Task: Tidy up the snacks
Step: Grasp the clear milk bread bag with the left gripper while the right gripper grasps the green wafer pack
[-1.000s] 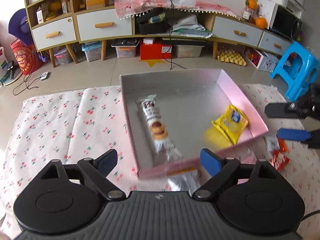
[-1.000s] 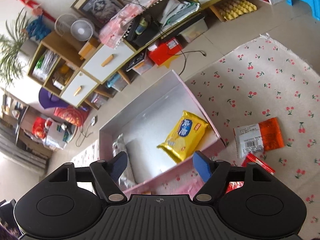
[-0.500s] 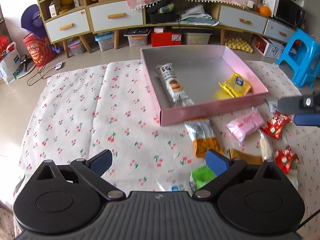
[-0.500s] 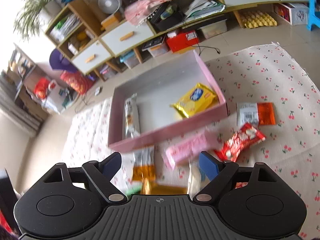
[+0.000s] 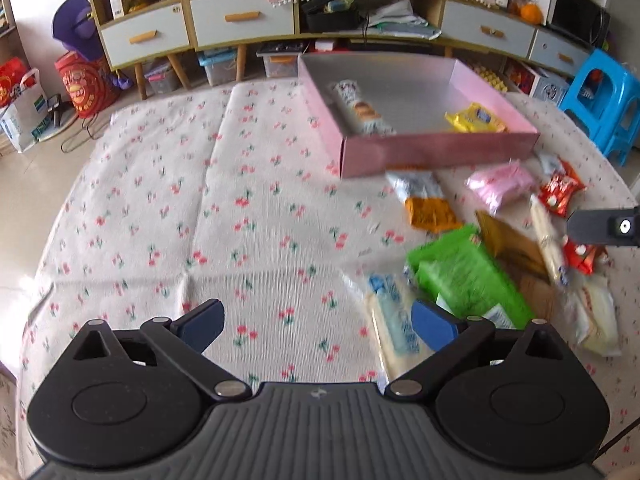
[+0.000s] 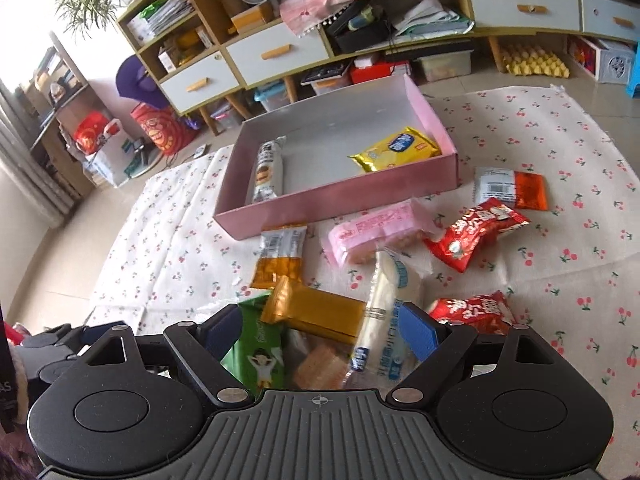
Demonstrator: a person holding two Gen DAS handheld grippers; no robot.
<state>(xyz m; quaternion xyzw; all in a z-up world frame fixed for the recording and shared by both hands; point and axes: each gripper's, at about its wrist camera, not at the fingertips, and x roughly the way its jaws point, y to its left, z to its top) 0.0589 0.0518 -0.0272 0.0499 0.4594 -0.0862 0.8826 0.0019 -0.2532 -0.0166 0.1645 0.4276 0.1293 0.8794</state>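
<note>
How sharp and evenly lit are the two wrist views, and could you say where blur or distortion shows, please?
Left wrist view: motion blur smears the green packet and the cherry-print cloth; the fisheye bows the drawer cabinet. Right wrist view: sharper, print on the red packet is legible; the window side at left is washed out, and the pink box looks skewed.

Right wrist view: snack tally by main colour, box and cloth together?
red packs: 2
white-orange packs: 2
white packs: 2
yellow pack: 1
pink pack: 1
green pack: 1
gold pack: 1
brown pack: 1
Total: 11
</note>
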